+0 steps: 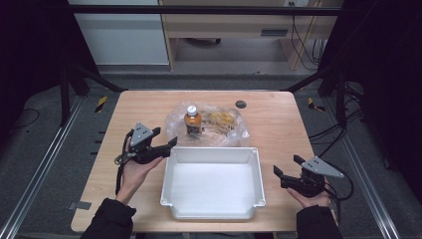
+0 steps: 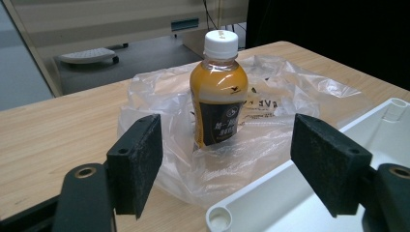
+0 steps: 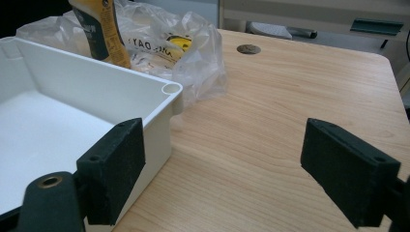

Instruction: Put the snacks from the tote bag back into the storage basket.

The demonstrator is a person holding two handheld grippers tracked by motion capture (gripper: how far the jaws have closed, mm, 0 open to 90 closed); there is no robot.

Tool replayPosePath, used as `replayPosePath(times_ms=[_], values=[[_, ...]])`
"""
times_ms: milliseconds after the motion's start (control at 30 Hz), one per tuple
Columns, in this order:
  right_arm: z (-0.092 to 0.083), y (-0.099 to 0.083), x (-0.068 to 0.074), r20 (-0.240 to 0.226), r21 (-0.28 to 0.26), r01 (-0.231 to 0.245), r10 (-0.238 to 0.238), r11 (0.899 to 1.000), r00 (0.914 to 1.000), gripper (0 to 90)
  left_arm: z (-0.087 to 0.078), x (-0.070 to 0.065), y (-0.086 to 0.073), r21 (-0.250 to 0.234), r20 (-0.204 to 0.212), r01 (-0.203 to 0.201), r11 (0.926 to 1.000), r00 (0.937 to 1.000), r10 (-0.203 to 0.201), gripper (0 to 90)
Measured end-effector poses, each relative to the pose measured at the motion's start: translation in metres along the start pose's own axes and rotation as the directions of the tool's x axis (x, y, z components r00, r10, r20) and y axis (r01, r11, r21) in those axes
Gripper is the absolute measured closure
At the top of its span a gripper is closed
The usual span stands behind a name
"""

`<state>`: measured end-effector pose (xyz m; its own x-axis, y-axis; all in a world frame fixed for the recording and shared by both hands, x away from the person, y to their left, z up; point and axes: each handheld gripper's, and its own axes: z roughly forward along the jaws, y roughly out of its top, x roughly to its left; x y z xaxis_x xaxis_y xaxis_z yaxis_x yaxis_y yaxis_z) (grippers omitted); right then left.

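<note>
- Orange drink is showing through a white-capped bottle [image 2: 219,92], standing upright on a crumpled clear plastic bag [image 2: 290,101], straight ahead of the left gripper [image 2: 227,164] and just beyond its jaws, which are standing wide apart with nothing between them.
- Off to that gripper's right, an empty white tray [image 1: 213,185] is sitting on the wooden table [image 1: 278,124].
- Beyond the tray's far side, the right gripper [image 1: 291,169] is hovering with its jaws likewise parted and empty.
- To my eye, the left gripper is lining up a grasp: it should be going straight in, level, closing on the labelled middle rather than the cap, and keeping loose plastic out of the pads.
</note>
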<state>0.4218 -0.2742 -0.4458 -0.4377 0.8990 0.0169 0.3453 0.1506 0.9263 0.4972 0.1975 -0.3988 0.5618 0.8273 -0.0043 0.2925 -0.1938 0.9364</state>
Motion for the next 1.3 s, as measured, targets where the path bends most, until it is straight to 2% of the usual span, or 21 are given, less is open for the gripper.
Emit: replayPosePath(times_ms=[1000,1300], values=[[0.003,0.002,0.002,-0.014,0.005,0.009,-0.008,1.000,0.9999,17.2,0.033,-0.008,0.019,-0.022,-0.009,-0.016,0.9996,0.9998,0.016,27.8],[0.004,0.002,0.003,-0.016,0.007,0.003,-0.003,1.000,0.9999,17.3,0.046,-0.007,0.023,-0.012,-0.021,-0.022,0.9997,0.9995,0.022,28.1]])
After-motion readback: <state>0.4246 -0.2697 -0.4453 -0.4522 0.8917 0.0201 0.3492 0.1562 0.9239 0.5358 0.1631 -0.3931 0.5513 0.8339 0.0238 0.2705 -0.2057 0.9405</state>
